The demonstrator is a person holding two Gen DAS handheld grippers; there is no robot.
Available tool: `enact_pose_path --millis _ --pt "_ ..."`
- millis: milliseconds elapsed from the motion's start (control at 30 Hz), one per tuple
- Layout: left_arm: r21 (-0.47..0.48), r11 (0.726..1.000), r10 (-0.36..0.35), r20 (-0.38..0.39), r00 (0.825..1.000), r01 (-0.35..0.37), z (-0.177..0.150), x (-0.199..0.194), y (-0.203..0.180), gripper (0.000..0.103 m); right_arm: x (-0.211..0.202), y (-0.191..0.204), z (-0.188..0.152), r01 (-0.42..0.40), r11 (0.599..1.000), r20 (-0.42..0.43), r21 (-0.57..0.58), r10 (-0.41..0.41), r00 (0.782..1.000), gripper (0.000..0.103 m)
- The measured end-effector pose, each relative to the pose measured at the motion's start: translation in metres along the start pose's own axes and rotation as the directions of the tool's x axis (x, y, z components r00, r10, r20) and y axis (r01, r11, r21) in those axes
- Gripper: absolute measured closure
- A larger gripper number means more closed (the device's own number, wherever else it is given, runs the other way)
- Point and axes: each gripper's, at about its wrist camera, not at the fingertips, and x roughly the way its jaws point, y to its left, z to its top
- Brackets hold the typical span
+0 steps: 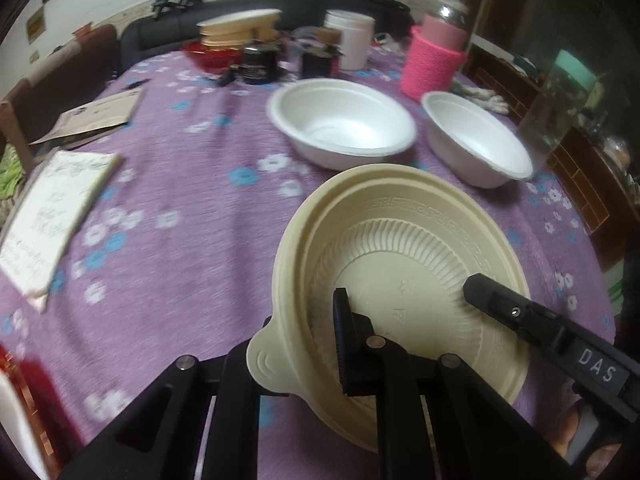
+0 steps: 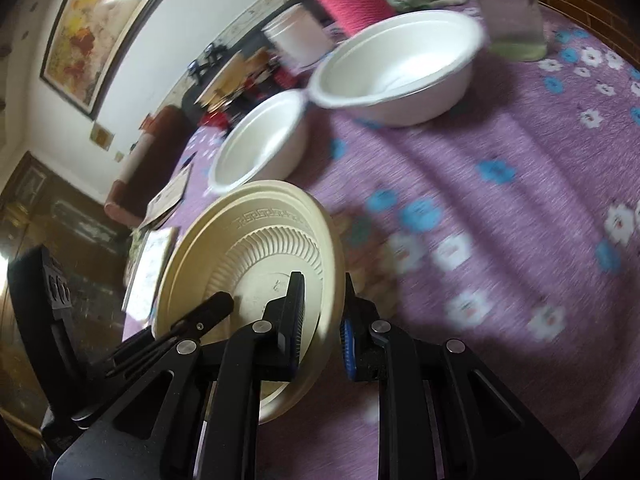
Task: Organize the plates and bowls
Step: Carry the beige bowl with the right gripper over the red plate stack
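A: Worktop (image 1: pixel 180 184) is seen under a purple flowered cloth; two white bowls (image 1: pixel 342 122) are set apart, side by side, not yet nested.

B: Progress is judged early. The cream plate (image 1: pixel 400 264) is held tilted above the cloth, near the bowls.

A: And the fingers?

B: The left gripper (image 1: pixel 304 344) is clamped on its tabbed rim, the right gripper (image 2: pixel 320 320) on the opposite rim. Stacking is left.

Cream ribbed plate (image 1: pixel 404 248), tilted, raised above the purple tablecloth. Two empty white bowls (image 1: pixel 342 122) (image 1: pixel 478 144) stand upright side by side beyond it.
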Motion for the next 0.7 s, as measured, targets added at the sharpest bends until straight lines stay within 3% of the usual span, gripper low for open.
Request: enact_pose_path --millis 367,700 --pt "-0.132 0.982 0.15 0.097 0.984 -0.136 -0.046 -0.091 0.084 0.09 0.014 0.109 -0.046 -0.169 0.973 -0.095 -0.155 0.156 0.983 0.086" --pt "-0.285 0.93 0.275 0.123 0.954 -0.232 -0.088 -0.147 0.163 0.089 0.042 0.203 -0.094 -0.265 0.912 -0.203 -0.312 0.208 0.957 0.086"
